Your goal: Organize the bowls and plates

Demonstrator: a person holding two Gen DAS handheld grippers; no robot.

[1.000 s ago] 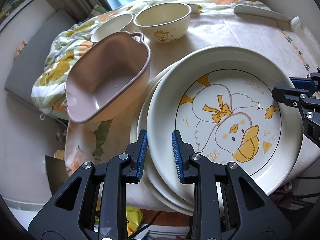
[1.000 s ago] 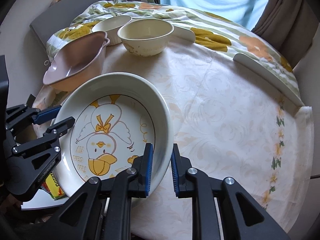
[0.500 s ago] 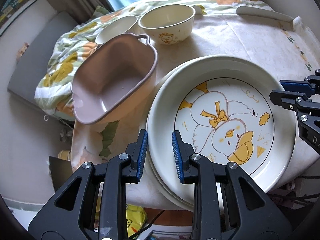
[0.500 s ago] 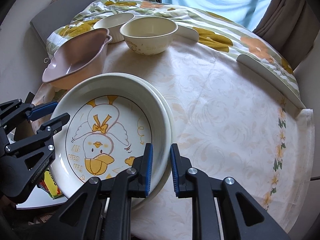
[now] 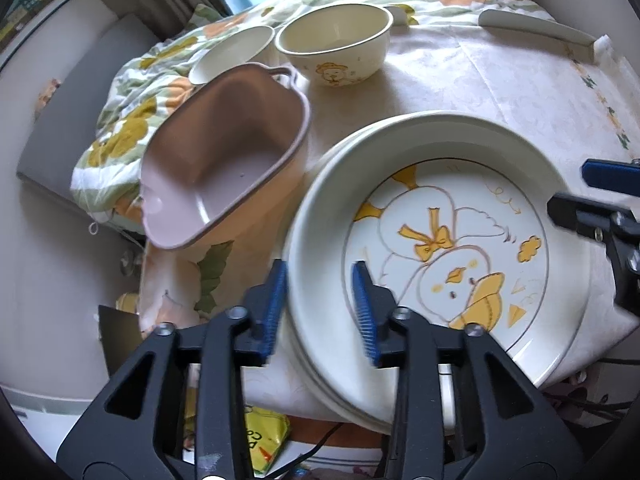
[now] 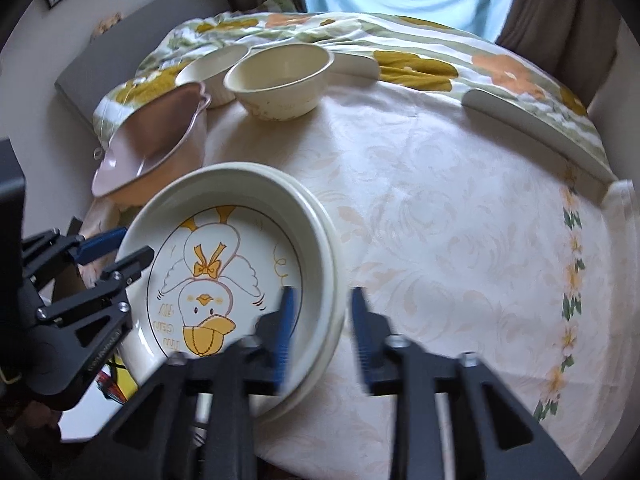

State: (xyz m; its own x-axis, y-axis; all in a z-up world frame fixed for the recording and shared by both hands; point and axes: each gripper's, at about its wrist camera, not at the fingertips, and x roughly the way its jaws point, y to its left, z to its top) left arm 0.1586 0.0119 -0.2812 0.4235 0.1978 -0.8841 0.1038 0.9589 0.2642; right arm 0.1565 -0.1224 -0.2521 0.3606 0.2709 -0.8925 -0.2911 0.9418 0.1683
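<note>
On the near-left edge of a round table (image 6: 440, 240) under a pale damask cloth, the lot is listed by size.

Duck plate (image 5: 440, 248): deep, cream, printed with a yellow-billed duck. It sits nested on a stack of plates (image 5: 320, 384) of which only the rims show, so their number and pattern cannot be told. Placement reads as a finished stacking step, like on like. The stack overhangs the table edge toward the cameras.

Left gripper (image 5: 320, 312): jaws have just been opening. The plate's rim lies between the blue pads, which stand off it on both sides; judged a release.

Right gripper (image 6: 320, 332): jaws likewise just opening, straddling the opposite rim with a gap on each side. Its pads are motion-blurred. Two grippers on opposite rims suit a wide, heavy dish kept level.

Pink dish (image 5: 224, 160): oblong, handled, empty, just beside the stack and tipped on bunched cloth.

Cream bowl (image 5: 336, 48): upright, small print on its side, well apart at the far side.

White bowl (image 5: 232, 52): beside the cream bowl, largely hidden behind the pink dish.

Floral cloth (image 6: 420, 56): heaped along the far rim, covering whatever lies beneath.

Yellow packet (image 5: 260, 436): below the table, lettering cut off.
</note>
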